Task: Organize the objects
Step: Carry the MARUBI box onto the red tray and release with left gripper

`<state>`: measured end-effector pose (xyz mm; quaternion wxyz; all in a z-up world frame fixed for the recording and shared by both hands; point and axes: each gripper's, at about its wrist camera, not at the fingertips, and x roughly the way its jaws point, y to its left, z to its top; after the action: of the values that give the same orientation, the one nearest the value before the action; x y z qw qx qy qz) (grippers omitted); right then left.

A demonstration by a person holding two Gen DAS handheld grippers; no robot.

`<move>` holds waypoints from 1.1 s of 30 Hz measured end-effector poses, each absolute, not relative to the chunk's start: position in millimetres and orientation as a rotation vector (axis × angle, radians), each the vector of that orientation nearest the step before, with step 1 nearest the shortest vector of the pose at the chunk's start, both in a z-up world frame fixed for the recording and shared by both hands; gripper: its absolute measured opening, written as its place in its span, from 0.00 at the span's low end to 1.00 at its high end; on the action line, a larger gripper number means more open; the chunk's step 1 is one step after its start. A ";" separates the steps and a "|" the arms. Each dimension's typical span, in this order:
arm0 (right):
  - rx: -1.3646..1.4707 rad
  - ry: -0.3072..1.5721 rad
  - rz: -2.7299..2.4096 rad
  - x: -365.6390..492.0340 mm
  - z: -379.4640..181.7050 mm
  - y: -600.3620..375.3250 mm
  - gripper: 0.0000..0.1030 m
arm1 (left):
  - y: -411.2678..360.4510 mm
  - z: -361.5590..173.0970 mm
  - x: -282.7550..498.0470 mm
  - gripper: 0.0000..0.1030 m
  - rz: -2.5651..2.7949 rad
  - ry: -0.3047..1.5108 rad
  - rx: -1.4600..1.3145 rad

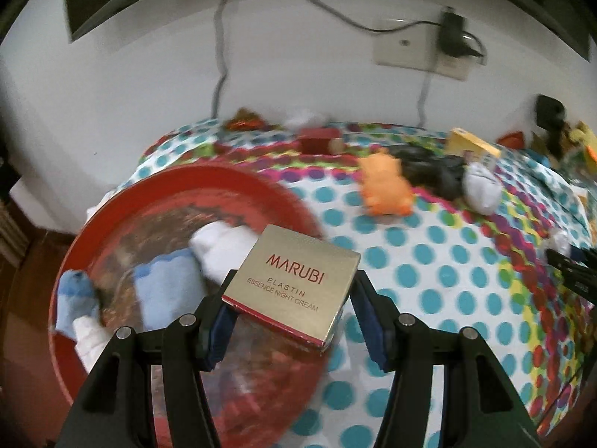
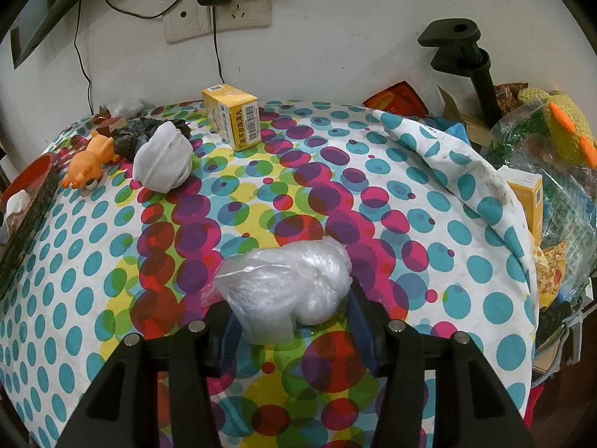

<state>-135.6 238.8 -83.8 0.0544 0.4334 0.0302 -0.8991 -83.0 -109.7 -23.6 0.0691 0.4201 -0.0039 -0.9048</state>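
My left gripper is shut on a gold Marubi night cream box and holds it over the right rim of a round red tray. The tray holds blue and white socks. My right gripper has its jaws around a crumpled clear plastic bag that lies on the dotted tablecloth; the pads seem to touch its sides. A white sock ball, an orange toy, a black bag and a yellow box lie further back.
The wall with sockets and cables is behind the table. A black clamp stand, snack bags and a knitted toy crowd the right edge. A small red box and wrappers sit at the back.
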 end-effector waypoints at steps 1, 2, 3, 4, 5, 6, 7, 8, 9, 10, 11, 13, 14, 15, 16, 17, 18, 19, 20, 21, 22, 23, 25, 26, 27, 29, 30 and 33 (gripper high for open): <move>1.316 0.091 -2.731 -135.7 -83.8 238.8 0.51 | -118.3 -26.0 -82.1 0.54 -2.700 0.005 1.269; 1.316 0.092 -2.731 -135.6 -83.9 238.7 0.51 | -125.0 -27.9 -81.3 0.54 -2.683 0.029 1.269; 1.317 0.092 -2.731 -135.6 -83.9 238.8 0.51 | -131.2 -29.7 -80.6 0.54 -2.671 0.054 1.274; 1.316 0.091 -2.731 -135.6 -83.9 238.8 0.51 | -137.5 -31.7 -80.1 0.54 -2.657 0.073 1.277; 1.316 0.091 -2.731 -135.6 -83.9 238.7 0.51 | -145.3 -33.9 -79.0 0.54 -2.633 0.089 1.270; 1.316 0.091 -2.731 -135.6 -83.9 238.8 0.51 | -151.2 -35.5 -78.3 0.54 -2.620 0.097 1.264; 1.317 0.091 -2.731 -135.6 -83.9 238.7 0.51 | -156.9 -37.3 -77.4 0.54 -2.608 0.101 1.263; 1.317 0.091 -2.731 -135.6 -83.9 238.7 0.51 | -163.5 -39.7 -76.5 0.54 -2.591 0.112 1.262; 1.317 0.091 -2.731 -135.6 -83.9 238.6 0.51 | -168.8 -41.6 -76.3 0.54 -2.580 0.120 1.263; 1.317 0.091 -2.731 -135.6 -83.9 238.6 0.51 | -173.8 -43.7 -76.1 0.52 -2.568 0.121 1.264; 1.317 0.091 -2.731 -135.5 -83.9 238.6 0.51 | -179.1 -46.0 -75.9 0.51 -2.552 0.116 1.266; 1.317 0.092 -2.731 -135.5 -83.9 238.6 0.51 | -187.3 -49.5 -75.9 0.50 -2.528 0.111 1.269; 1.317 0.091 -2.731 -135.5 -83.9 238.6 0.51 | -192.9 -51.2 -75.0 0.50 -2.524 0.126 1.270; 1.317 0.091 -2.731 -135.5 -83.9 238.5 0.51 | -197.4 -52.7 -74.6 0.50 -2.518 0.139 1.274; 1.317 0.091 -2.731 -135.5 -83.9 238.5 0.51 | -201.7 -53.6 -73.8 0.49 -2.509 0.151 1.275; 1.317 0.091 -2.731 -135.5 -83.9 238.4 0.51 | -206.1 -54.3 -72.4 0.49 -2.507 0.165 1.273; 1.317 0.092 -2.732 -135.5 -83.9 238.3 0.51 | -209.0 -55.0 -71.3 0.49 -2.507 0.168 1.272; 1.317 0.092 -2.732 -135.4 -83.9 238.4 0.51 | -211.1 -55.6 -70.3 0.48 -2.500 0.163 1.269; 1.317 0.091 -2.732 -135.4 -83.9 238.5 0.51 | -213.9 -56.7 -69.4 0.48 -2.492 0.156 1.269; 1.317 0.092 -2.732 -135.4 -83.9 238.3 0.51 | -215.9 -58.0 -69.1 0.47 -2.487 0.153 1.274; 1.317 0.093 -2.732 -135.4 -83.9 238.0 0.51 | -219.0 -59.8 -68.6 0.47 -2.480 0.155 1.276; 1.317 0.093 -2.732 -135.4 -83.9 238.4 0.51 | -223.3 -62.2 -67.7 0.46 -2.468 0.163 1.280; 1.317 0.091 -2.732 -135.4 -83.9 238.3 0.51 | -230.9 -66.4 -66.0 0.45 -2.456 0.186 1.294; 1.317 0.092 -2.732 -135.4 -83.9 238.2 0.51 | -233.9 -67.5 -65.0 0.45 -2.452 0.197 1.294; 1.317 0.093 -2.732 -135.4 -83.9 238.2 0.51 | -236.4 -67.9 -63.3 0.45 -2.452 0.206 1.293; 1.317 0.092 -2.732 -135.3 -83.9 238.1 0.51 | -241.5 -68.3 -60.2 0.45 -2.453 0.222 1.286; 1.317 0.093 -2.733 -135.3 -83.9 238.1 0.51 | -243.0 -68.2 -59.5 0.45 -2.452 0.220 1.283; 1.317 0.093 -2.733 -135.3 -83.9 238.1 0.51 | -245.3 -68.4 -57.5 0.46 -2.456 0.211 1.278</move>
<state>-135.3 238.1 -83.9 0.0532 0.4334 0.0306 -0.8991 -57.5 -245.3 -68.4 0.1817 0.4526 0.0747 -0.8698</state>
